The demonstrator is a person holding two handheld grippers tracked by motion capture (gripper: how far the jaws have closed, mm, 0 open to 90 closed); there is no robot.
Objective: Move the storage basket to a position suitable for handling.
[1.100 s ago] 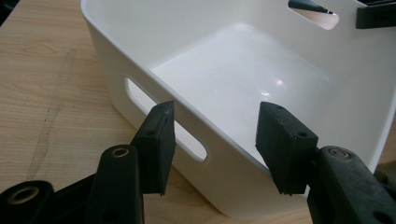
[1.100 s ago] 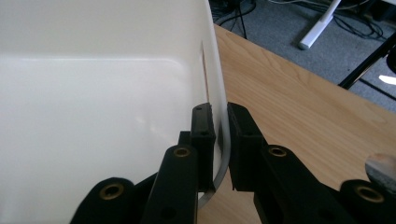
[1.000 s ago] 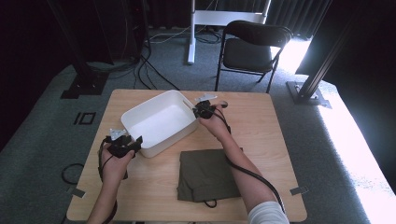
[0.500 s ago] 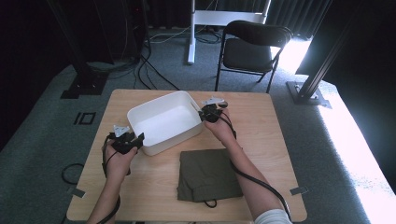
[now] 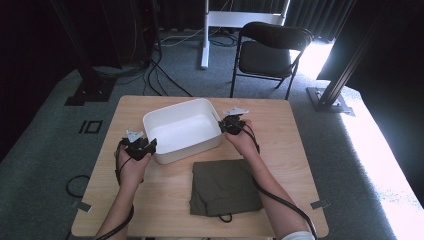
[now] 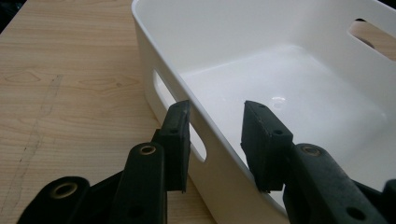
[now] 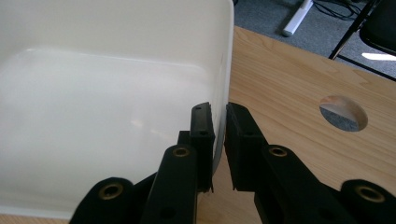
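The white bin [image 5: 182, 129] blocks the centre of the frame and the folded olive cloth [image 5: 225, 186] the lower middle; the surface [image 5: 295, 130] lies bare at right.

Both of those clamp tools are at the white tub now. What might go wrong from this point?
The left gripper straddles the white tub's wall with its fingers still apart, while the right gripper pinches the opposite wall. Lifting now could tilt the tub or let it slip. The right grip holds just a thin wall, so it may twist free. The tub's near edge almost meets the dark folded cloth and could snag it.
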